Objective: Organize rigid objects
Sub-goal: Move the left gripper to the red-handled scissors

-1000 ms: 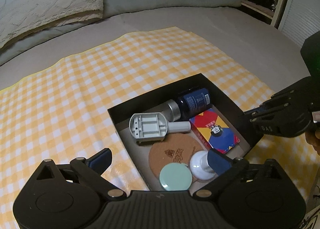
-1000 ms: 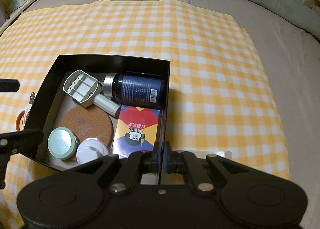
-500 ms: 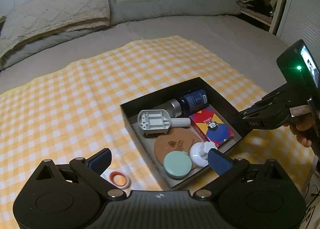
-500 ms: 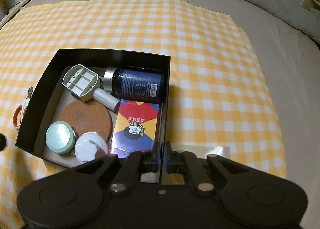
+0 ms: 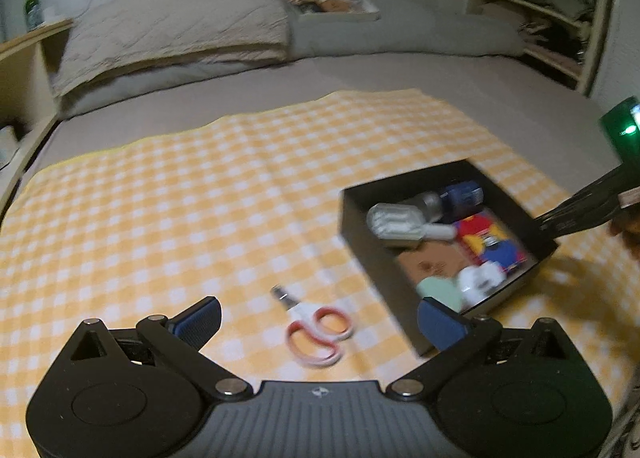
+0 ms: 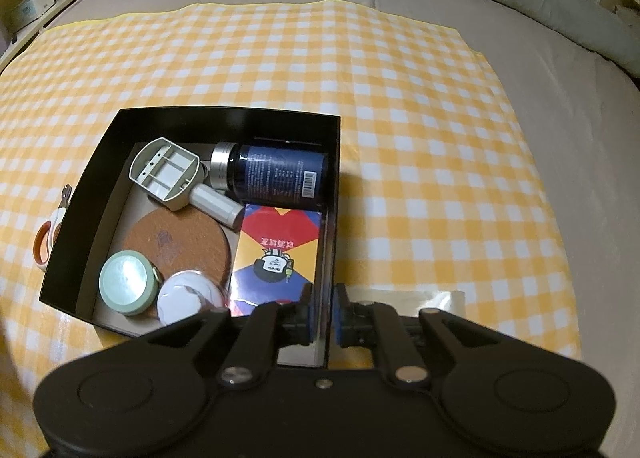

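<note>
A black box [image 6: 96, 161] sits on the yellow checked cloth and holds a dark blue bottle [image 6: 280, 177], a grey plastic tool [image 6: 168, 173], a cork coaster [image 6: 180, 246], a colourful card box [image 6: 280, 254], a mint round tin [image 6: 126, 284] and a white round lid [image 6: 188, 302]. My right gripper [image 6: 322, 316] is shut on the box's right wall. Orange-handled scissors [image 5: 318, 332] lie on the cloth left of the box [image 5: 360, 234]. My left gripper [image 5: 320, 322] is open and empty, just above the scissors.
The checked cloth [image 5: 180, 197] covers a grey bed. Pillows [image 5: 168, 37] and a white tray of small items [image 5: 332, 3] lie at the far end. Shelves [image 5: 540, 17] stand at the far right. A strip of clear tape [image 6: 432, 300] lies on the cloth by the right gripper.
My left gripper has pulled back and swung left, away from the box, so the scissors now lie between its open fingers. The right gripper stays clamped on the box wall.
</note>
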The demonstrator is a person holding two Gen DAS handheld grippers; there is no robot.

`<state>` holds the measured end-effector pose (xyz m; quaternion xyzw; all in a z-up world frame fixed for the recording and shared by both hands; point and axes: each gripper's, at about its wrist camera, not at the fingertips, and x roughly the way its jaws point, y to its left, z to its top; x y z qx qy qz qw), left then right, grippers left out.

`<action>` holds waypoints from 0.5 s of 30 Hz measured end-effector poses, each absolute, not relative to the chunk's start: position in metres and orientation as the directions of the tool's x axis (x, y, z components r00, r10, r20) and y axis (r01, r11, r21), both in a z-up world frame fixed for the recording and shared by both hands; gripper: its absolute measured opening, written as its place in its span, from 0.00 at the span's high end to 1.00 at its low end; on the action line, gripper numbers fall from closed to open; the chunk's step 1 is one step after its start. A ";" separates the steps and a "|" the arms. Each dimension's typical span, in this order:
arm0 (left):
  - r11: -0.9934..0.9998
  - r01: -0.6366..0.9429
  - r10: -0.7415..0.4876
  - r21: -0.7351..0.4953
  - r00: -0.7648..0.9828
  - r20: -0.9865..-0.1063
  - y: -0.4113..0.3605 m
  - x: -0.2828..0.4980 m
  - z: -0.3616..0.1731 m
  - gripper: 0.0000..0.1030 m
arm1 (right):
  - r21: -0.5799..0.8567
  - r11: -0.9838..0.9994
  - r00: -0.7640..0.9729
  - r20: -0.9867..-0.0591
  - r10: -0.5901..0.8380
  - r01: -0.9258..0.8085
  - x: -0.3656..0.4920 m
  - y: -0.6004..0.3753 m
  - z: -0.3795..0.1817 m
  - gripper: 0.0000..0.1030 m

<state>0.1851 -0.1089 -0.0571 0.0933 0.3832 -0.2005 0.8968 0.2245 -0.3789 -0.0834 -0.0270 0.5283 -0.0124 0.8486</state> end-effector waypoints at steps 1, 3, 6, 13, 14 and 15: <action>0.909 0.416 -0.270 0.021 0.628 -0.730 -0.105 0.185 -0.059 0.00 | -0.061 0.998 0.442 -0.896 -0.050 -0.010 0.225 -0.378 -0.084 0.87; 0.919 0.393 -0.244 0.029 0.624 -0.742 -0.099 0.186 -0.068 0.00 | -0.069 0.997 0.443 -0.895 -0.054 -0.017 0.225 -0.375 -0.084 0.85; 0.914 0.404 -0.277 -0.018 0.593 -0.756 -0.091 0.185 -0.081 0.01 | -0.074 0.997 0.443 -0.895 -0.056 -0.023 0.227 -0.374 -0.084 0.83; 0.843 0.534 -0.376 -0.061 0.504 -0.777 -0.098 0.185 -0.112 0.02 | -0.067 0.997 0.448 -0.893 -0.045 -0.034 0.226 -0.375 -0.084 0.84; 0.832 0.551 -0.385 -0.061 0.494 -0.780 -0.100 0.186 -0.115 0.01 | -0.068 0.997 0.452 -0.891 -0.044 -0.037 0.225 -0.375 -0.084 0.84; 0.821 0.567 -0.395 -0.064 0.483 -0.781 -0.103 0.188 -0.119 0.01 | -0.071 0.997 0.454 -0.890 -0.045 -0.040 0.225 -0.374 -0.085 0.84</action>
